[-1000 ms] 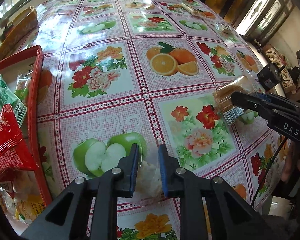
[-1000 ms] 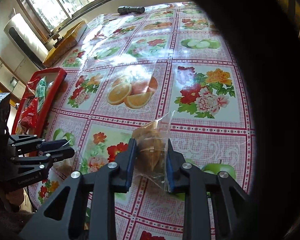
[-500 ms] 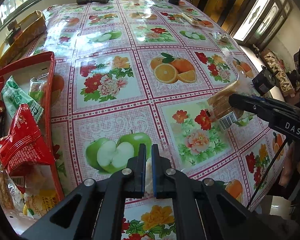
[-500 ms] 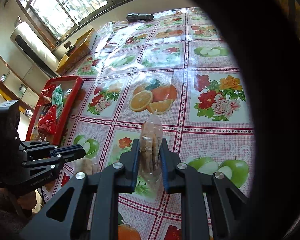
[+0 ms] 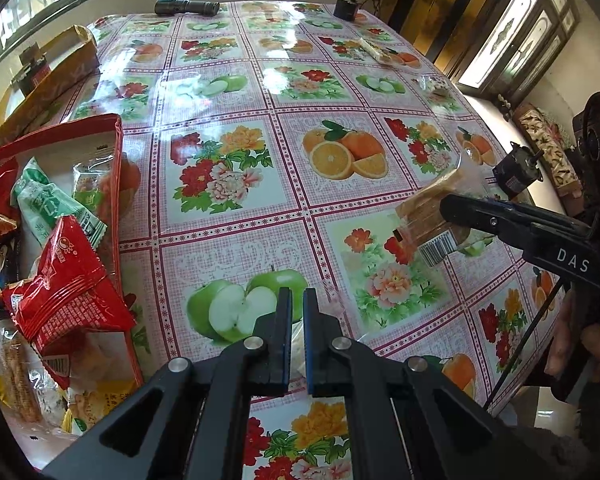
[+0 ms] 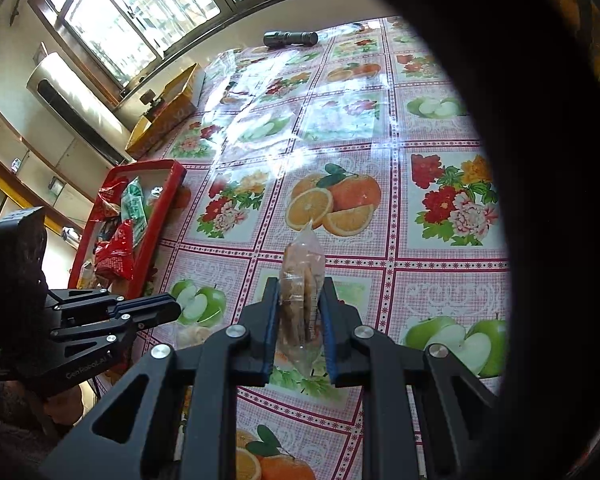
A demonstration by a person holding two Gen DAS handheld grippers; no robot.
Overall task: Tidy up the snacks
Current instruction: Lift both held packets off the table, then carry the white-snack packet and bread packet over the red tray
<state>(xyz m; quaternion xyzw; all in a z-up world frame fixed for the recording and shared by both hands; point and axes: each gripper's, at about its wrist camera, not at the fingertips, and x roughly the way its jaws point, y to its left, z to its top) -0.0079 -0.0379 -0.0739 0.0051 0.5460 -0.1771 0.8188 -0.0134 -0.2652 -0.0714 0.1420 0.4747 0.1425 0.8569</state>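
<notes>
Left view: my left claw [image 5: 297, 312] pinched on pale snack bag [image 5: 298, 344], low over worktop [image 5: 228, 240]. Red tray [image 5: 118, 184] lies to its left, close, long axis running away from me. My right claw [image 5: 446, 206] far right, clamped on biscuit pack [image 5: 432, 216].

Right view: right claw [image 6: 300, 300] grips biscuit pack [image 6: 302, 280] upright, lifted off worktop [image 6: 440, 280]. Tray [image 6: 156, 216] well apart, left and ahead; left claw [image 6: 172, 312] between. Judgement: left claw nearer, drops first.
</notes>
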